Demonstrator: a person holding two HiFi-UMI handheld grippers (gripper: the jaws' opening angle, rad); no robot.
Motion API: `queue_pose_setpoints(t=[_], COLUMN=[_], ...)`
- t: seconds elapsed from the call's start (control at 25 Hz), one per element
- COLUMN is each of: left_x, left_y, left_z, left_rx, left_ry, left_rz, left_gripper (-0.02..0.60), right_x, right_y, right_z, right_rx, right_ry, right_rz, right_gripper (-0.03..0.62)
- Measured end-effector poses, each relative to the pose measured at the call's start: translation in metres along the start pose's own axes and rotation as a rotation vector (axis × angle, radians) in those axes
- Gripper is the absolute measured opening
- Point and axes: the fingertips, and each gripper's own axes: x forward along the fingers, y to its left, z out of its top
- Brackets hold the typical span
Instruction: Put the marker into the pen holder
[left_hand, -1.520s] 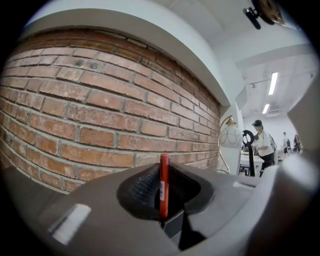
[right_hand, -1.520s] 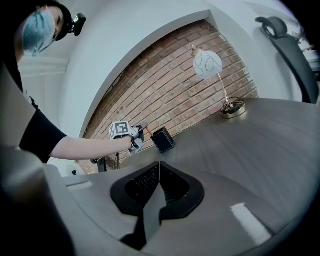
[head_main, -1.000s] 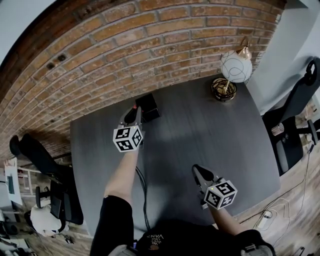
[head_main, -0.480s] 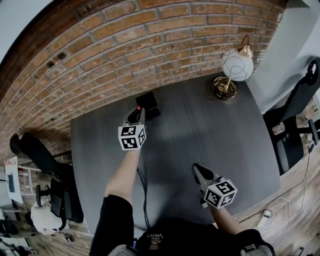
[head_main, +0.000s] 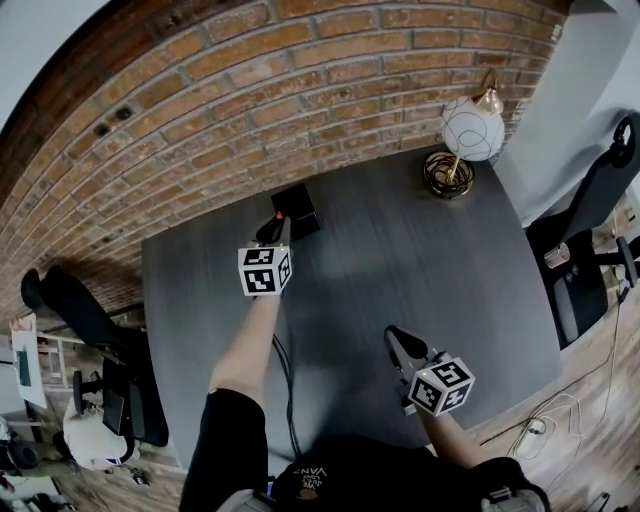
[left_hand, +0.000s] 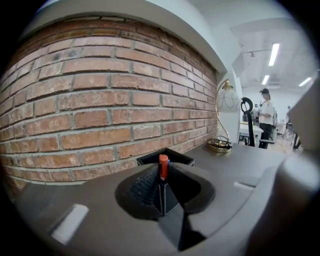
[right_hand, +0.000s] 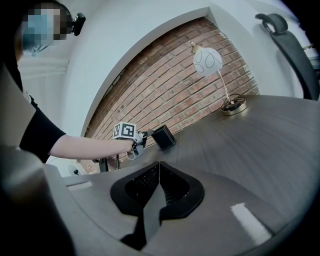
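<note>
Here, my right tongs (head_main: 400, 343) hang closed and empty over the table (head_main: 450, 270). Farther out, my left tongs (left_hand: 161, 194) are clamped on the marker (left_hand: 163, 167), its red end just short of the holder (left_hand: 181, 157). Next, I reckon: carry it over the opening, then let go.

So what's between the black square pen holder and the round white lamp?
Nothing: in the head view, only bare dark grey tabletop runs from the black square pen holder to the white globe lamp.
</note>
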Motion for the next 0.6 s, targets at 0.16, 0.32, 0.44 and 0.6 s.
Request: queue_pose_setpoints(t=[0.16,0.32,0.44,0.6], left_x=[-0.0003,-0.0014,-0.0034,-0.0063], left_y=[-0.0001,-0.0009,-0.0026,-0.0055], left_z=[-0.0008,-0.0005,-0.0016,-0.0023], left_rx=[-0.031,-0.029,-0.030,-0.028], left_ry=[0.004,0.014,0.019,0.019], left_rz=[-0.014,-0.024,-0.031,-0.042], left_gripper=[0.103,0.103,0.106,0.110], right_x=[-0.0011,-0.0029,-0.0041,-0.0056], right_y=[0.0015,0.0021,0.0026,0.0043], right_z=[0.0000,0.0006,0.0025,0.0046], right_rx=[0.002,0.003,0.000,-0.004], right_ry=[-0.002,-0.004,-0.009,-0.015], right_rz=[0.005,0.003,0.004,0.007], right_gripper=[0.002,0.002,0.002,0.002])
